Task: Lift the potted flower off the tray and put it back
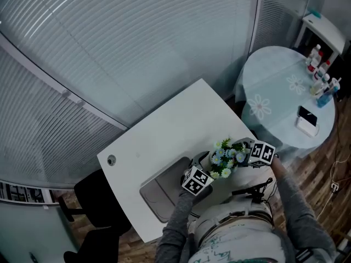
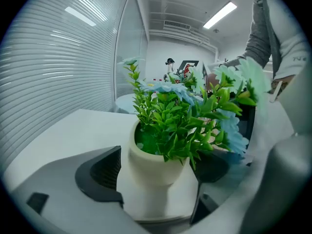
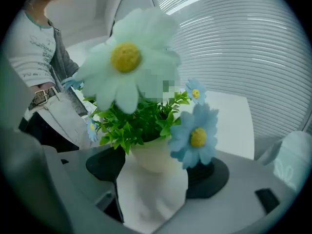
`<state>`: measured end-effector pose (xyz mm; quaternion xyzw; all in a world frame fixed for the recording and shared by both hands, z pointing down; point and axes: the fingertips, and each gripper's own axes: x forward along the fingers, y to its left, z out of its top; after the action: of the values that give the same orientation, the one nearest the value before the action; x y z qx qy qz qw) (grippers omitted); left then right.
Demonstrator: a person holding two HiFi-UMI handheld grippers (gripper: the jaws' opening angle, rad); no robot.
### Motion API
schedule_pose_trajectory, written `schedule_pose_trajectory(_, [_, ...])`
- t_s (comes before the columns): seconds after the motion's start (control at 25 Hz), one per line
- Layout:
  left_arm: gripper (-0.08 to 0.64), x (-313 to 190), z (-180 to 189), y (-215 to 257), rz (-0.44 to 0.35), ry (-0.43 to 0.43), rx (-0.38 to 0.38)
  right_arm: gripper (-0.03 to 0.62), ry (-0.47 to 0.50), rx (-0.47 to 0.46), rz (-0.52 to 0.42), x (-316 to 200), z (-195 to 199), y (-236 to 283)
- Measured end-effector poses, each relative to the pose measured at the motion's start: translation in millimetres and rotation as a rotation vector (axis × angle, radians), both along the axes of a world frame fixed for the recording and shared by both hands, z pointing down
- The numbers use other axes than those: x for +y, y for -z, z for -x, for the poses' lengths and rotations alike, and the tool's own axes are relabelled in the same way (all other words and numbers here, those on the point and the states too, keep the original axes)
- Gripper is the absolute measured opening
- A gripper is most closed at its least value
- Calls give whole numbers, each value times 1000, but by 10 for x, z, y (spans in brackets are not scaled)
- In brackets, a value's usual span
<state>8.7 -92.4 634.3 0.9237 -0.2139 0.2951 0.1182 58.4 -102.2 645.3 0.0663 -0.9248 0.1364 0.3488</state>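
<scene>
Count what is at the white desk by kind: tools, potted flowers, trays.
tools: 2 (left tool, right tool)
potted flower: 1
tray: 1
total: 4

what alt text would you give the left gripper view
A potted flower, cream pot with green leaves and pale blue blooms, stands between the two dark pads of the left claw; whether they touch it is unclear. Behind it are a white table, window blinds and a person's grey sleeve.
</scene>
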Motion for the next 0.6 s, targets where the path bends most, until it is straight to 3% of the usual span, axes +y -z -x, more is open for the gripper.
schedule_pose_trajectory(0.16, [443, 60, 80, 32, -1, 5, 29, 376, -38, 2, -20, 5, -47, 9])
schedule_pose_trajectory(0.32, [442, 130, 151, 52, -27, 7, 4, 374, -94, -15, -44, -20, -98, 46])
schedule_pose_trajectory(0.6, [442, 198, 198, 156, -30, 88, 22, 374, -109, -38, -47, -10, -247, 108])
